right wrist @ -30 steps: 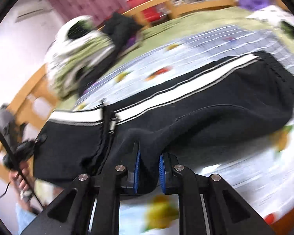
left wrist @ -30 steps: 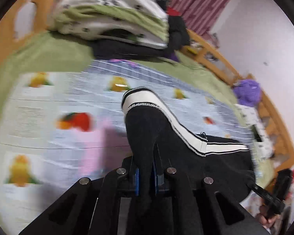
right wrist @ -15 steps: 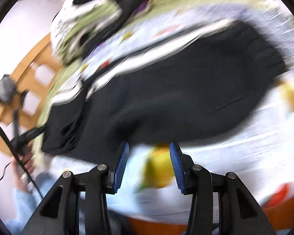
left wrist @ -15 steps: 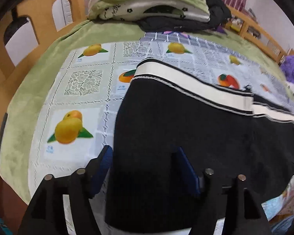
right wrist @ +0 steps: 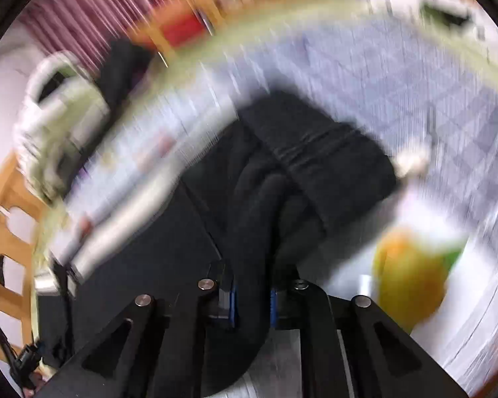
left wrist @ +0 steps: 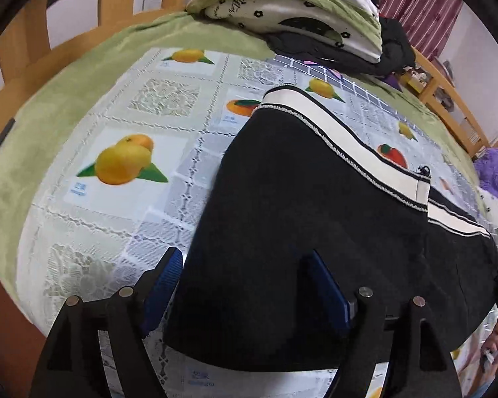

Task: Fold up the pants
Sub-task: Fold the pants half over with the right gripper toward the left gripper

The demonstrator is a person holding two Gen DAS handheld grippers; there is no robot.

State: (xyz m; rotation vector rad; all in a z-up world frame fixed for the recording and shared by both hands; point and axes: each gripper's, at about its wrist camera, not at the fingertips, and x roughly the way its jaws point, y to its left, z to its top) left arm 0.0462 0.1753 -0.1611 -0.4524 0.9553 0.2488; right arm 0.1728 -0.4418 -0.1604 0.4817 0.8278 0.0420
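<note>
With the black pants lying flat on the fruit-print tablecloth, the left gripper gaping wide and holding nothing above their near edge, and the right gripper clamped on a thick bunch of fabric in a blurred view, the unanchored cloth risks dragging and folding crooked.

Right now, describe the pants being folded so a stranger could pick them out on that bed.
Start at the wooden-railed bed with its fruit-print tablecloth. The pants lie across the cloth's middle, under the open left gripper and pinched by the right gripper. Unlike the dark clothes heaped under the folded quilt, they are black with a broad white side stripe.
</note>
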